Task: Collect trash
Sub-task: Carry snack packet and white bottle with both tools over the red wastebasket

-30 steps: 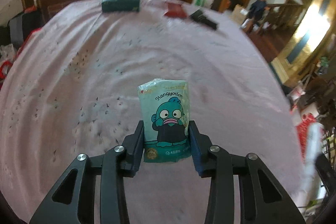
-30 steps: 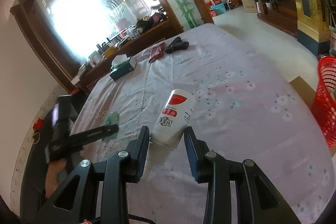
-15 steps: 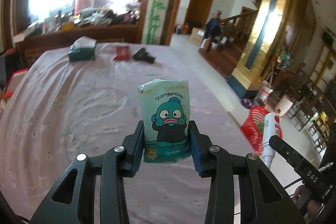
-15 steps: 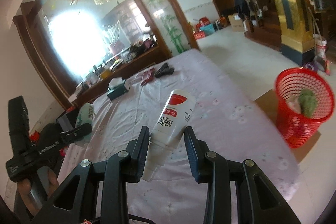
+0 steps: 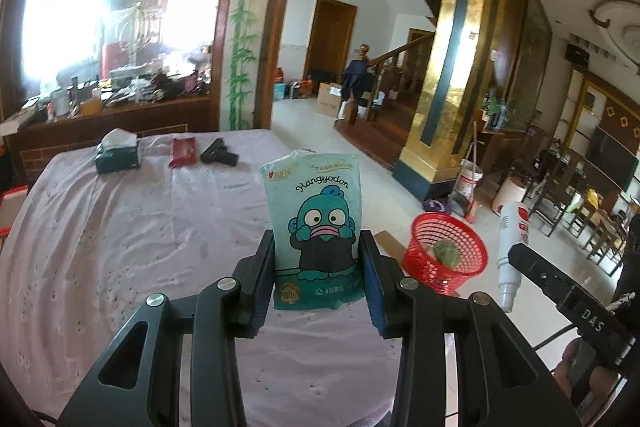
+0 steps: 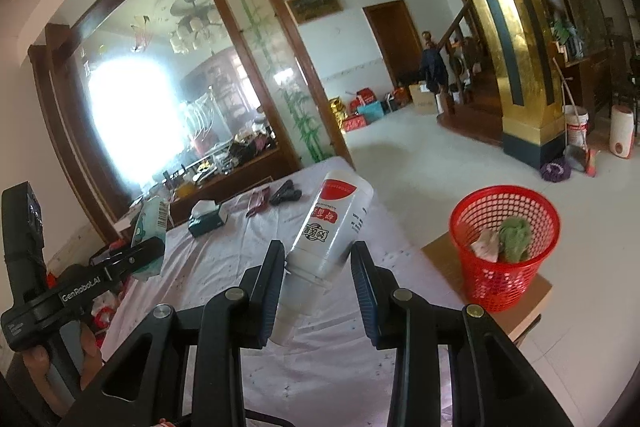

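1. Now, in the left wrist view, the left gripper (image 5: 318, 277) is clamped on a teal tissue pack (image 5: 316, 223) printed with a cartoon fish, held upright between the jaws. A second ago this view looked down on the pale cloth of the table (image 5: 120, 227); the pack now stands out against the open room, lifted clear of the cloth.

2. Lower right in the same view, on the floor beyond the table's right edge, a red mesh basket (image 5: 448, 255) has come into sight with some green and pale scraps already inside. Right of it, the right gripper (image 5: 520, 259) carries a white bottle (image 5: 514, 239), nozzle down.

3. At the table's far end, a boxed tissue dispenser (image 5: 118, 153), a red packet (image 5: 183, 151) and a black object (image 5: 218, 155) lie untouched.

4. Next, in the right wrist view, the right gripper (image 6: 318, 287) has its jaws closed on the white bottle (image 6: 328, 231) near its neck, red-labelled base tilted up and away. The basket (image 6: 504, 247) sits at right on a flat piece of cardboard (image 6: 536, 291), fuller in view than a second ago, when only its rim showed.

5. Far left, the left gripper (image 6: 148, 247) holds the tissue pack (image 6: 150, 223) above the table's left side.

6. Both items appear to be on their way to the basket; neither is over it yet, so the drop remains to be done.
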Motion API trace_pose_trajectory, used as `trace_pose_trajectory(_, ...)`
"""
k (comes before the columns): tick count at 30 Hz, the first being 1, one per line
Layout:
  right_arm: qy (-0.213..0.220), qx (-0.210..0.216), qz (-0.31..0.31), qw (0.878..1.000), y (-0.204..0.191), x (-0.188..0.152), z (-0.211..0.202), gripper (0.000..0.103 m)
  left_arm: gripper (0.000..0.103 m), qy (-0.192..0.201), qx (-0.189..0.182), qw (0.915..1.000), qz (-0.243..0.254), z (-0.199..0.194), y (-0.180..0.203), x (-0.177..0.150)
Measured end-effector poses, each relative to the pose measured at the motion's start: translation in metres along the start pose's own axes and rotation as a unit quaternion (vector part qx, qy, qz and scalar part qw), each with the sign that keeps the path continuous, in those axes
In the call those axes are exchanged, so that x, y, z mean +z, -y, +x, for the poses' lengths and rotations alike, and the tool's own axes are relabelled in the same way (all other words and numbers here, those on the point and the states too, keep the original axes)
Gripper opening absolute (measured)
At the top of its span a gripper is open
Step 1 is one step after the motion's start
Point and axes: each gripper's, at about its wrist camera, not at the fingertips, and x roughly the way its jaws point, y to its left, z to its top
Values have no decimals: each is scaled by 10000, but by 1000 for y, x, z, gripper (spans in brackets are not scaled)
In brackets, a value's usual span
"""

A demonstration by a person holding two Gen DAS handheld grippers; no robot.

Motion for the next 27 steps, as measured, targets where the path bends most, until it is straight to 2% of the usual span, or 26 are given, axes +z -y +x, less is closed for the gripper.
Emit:
trace_pose_trajectory(5,85,-135,57,9999,10,2,-8,37,38,89,-186,9996,180,-4,20,1)
trace_pose_trajectory(21,421,-663,194,9967,39,14,-38,37,38,-49,-828,9949,571,25,76,9)
trace_pose_trajectory(27,519,-790,319,9950,60,20,-43,37,38,-231,-1320,9890,618,45,95,14)
